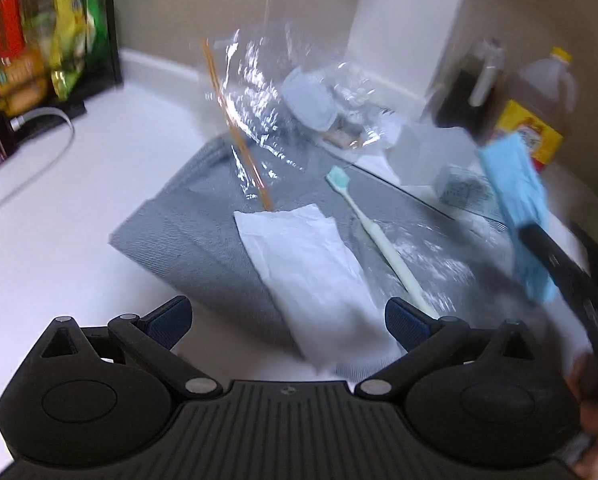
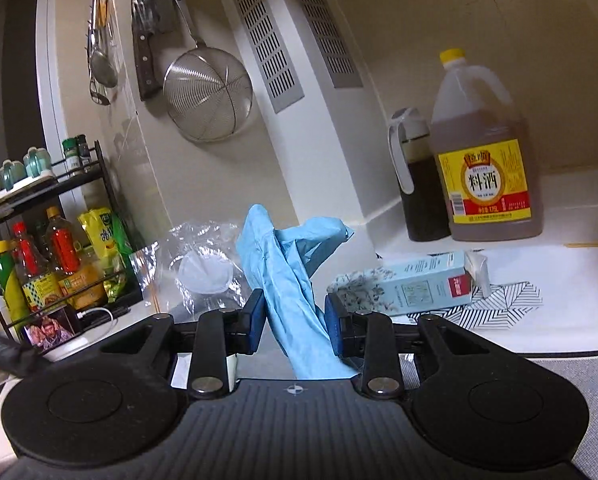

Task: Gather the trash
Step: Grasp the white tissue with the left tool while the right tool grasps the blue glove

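Observation:
My right gripper (image 2: pixel 295 320) is shut on a crumpled blue glove (image 2: pixel 283 264), which stands up between its pads. In the left wrist view the same blue glove (image 1: pixel 515 200) hangs at the right, held by the right gripper (image 1: pixel 539 240). My left gripper (image 1: pixel 287 320) is open above a white tissue (image 1: pixel 311 272) and holds nothing. The tissue lies on a grey mat (image 1: pixel 187 232). A mint toothbrush (image 1: pixel 379 232) rests beside the tissue. Behind them sits a clear plastic bag (image 1: pixel 259 92) with an orange strip and a white round item inside.
A pale carton (image 2: pixel 427 284) lies on a patterned cloth. A cooking wine jug (image 2: pixel 483 152) and a dark oil bottle (image 2: pixel 419 184) stand at the back right. A black rack of sauce bottles (image 2: pixel 51 264) fills the left. A white cable (image 1: pixel 39 168) runs across the counter.

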`<state>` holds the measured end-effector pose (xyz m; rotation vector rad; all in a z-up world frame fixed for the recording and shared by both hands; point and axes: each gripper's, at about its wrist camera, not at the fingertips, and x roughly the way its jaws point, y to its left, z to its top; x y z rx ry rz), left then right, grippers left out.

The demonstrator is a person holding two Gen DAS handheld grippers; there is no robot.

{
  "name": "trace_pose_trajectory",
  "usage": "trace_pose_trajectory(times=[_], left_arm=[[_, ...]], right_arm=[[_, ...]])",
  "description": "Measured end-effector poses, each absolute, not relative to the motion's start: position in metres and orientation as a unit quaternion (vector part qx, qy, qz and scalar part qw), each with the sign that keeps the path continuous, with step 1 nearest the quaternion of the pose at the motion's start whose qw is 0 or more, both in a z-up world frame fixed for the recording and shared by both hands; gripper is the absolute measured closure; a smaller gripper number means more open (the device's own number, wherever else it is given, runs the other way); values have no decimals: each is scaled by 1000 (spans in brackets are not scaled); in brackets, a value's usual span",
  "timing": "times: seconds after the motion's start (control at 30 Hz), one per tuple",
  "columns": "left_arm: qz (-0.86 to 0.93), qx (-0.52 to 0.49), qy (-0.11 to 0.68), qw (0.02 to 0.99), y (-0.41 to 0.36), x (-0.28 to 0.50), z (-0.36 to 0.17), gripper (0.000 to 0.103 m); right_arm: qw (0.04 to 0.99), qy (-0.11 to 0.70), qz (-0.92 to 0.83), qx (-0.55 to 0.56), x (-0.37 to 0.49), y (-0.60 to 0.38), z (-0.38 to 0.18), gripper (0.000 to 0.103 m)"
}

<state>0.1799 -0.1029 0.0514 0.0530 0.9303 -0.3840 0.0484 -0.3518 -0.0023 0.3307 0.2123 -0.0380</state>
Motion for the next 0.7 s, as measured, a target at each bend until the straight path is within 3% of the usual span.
trace_pose_trajectory(times=[0.27,0.33,0.4,0.43,0.47,0.5,0.7], left_arm=[[-170,10,468,867,-112,208,25,1],[-165,8,457,874,-111,206,24,9],[-163,19,447,879,-111,204,26,53],[-169,22,445,879,-110,204,27,66],[-176,16,447,877,-108,205,29,88],[-182,4,451,874,-104,206,30,102],[-194,-12,417,888,-80,192,58,102]], right_arm=[[978,123,-15,169,53,-350,-4,69],[978,124,-14,169,53,-350,-4,69],[978,125,-13,168,54,-349,-4,69],[978,125,-13,168,54,-349,-4,69],[978,125,-13,168,54,-349,-4,69],[978,125,-13,168,54,-349,-4,69],[979,120,-13,166,52,-348,-4,69]])
